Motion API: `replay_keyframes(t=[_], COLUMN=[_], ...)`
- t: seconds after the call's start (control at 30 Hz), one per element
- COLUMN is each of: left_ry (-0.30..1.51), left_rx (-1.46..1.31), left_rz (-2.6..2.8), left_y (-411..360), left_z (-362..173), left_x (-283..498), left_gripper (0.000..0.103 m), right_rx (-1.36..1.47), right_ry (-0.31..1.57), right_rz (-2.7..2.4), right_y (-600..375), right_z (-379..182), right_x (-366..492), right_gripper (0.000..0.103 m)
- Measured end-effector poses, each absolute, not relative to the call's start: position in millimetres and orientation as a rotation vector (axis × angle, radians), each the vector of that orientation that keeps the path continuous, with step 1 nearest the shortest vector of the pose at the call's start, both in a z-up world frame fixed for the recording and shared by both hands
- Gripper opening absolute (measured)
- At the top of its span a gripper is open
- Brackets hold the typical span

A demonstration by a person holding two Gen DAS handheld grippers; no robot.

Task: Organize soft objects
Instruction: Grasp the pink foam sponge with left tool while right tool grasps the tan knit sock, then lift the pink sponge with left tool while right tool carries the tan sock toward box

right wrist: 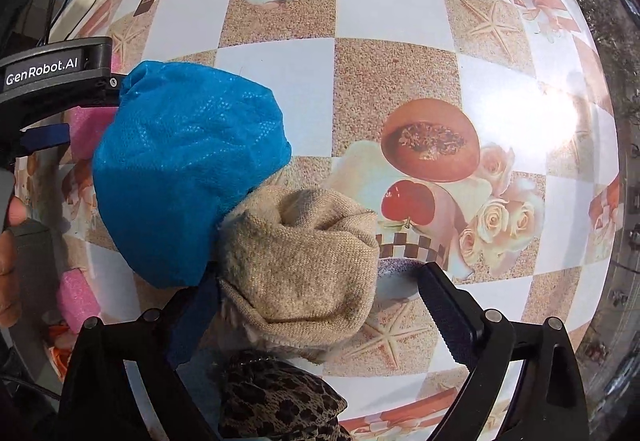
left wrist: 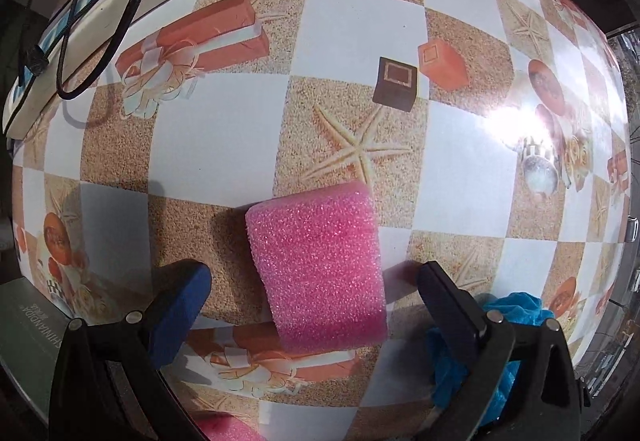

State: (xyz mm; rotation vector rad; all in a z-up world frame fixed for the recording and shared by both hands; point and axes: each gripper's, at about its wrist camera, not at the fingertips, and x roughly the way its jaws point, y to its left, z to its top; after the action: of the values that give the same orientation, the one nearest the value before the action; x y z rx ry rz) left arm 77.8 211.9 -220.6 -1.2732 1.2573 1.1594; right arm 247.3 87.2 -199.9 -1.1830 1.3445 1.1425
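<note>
Left wrist view: spread left claw (left wrist: 314,287) straddles pink sponge (left wrist: 318,271); right claw (right wrist: 316,297), spread, around beige cloth (right wrist: 300,265); sorting unfinished.

Left claw (left wrist: 314,283) is hanging wide open over the pink sponge (left wrist: 320,269), pads not touching it. Sponge is lying on the checkered table (left wrist: 352,25), blue cloth (left wrist: 516,313) bunching by the right pad.

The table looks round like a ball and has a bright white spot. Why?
Left wrist view: the fisheye lens bends the flat tablecloth into a dome, and light glares off it at the right. Right wrist view: same bulge, with glare at the right.
</note>
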Motion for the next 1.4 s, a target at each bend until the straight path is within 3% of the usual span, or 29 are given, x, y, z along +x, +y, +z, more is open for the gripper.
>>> replay_keyframes(t=[0.03, 0.07, 0.1, 0.13, 0.17, 0.67, 1.4], left_ry=[1.244, 1.23, 1.217, 1.209, 1.21, 1.211, 1.206], left_rx=[-1.263, -1.247, -1.226, -1.199, -1.173, -0.893, -0.787], left_rz=[1.17, 1.179, 1.183, 1.181, 1.167, 1.107, 1.046], left_y=[213, 212, 211, 210, 210, 157, 46], left_z=[-219, -215, -210, -205, -201, -131, -74], left_x=[77, 78, 80, 83, 86, 99, 59], left_gripper=[0.097, 0.094, 0.083, 0.064, 0.051, 0.052, 0.052], right_rx=[-1.173, -1.159, -1.144, -1.128, -1.116, -0.938, -0.905], right_ry=[1.346, 1.349, 1.358, 1.374, 1.382, 1.399, 1.361], right_rz=[1.143, 1.149, 1.158, 1.166, 1.165, 1.164, 1.128], right_y=[86, 84, 84, 83, 82, 56, -17], right_z=[-197, -194, -191, -189, -187, -143, -92], right_x=[249, 252, 254, 255, 256, 301, 310], right_gripper=[0.078, 0.064, 0.049, 0.045, 0.044, 0.041, 0.041])
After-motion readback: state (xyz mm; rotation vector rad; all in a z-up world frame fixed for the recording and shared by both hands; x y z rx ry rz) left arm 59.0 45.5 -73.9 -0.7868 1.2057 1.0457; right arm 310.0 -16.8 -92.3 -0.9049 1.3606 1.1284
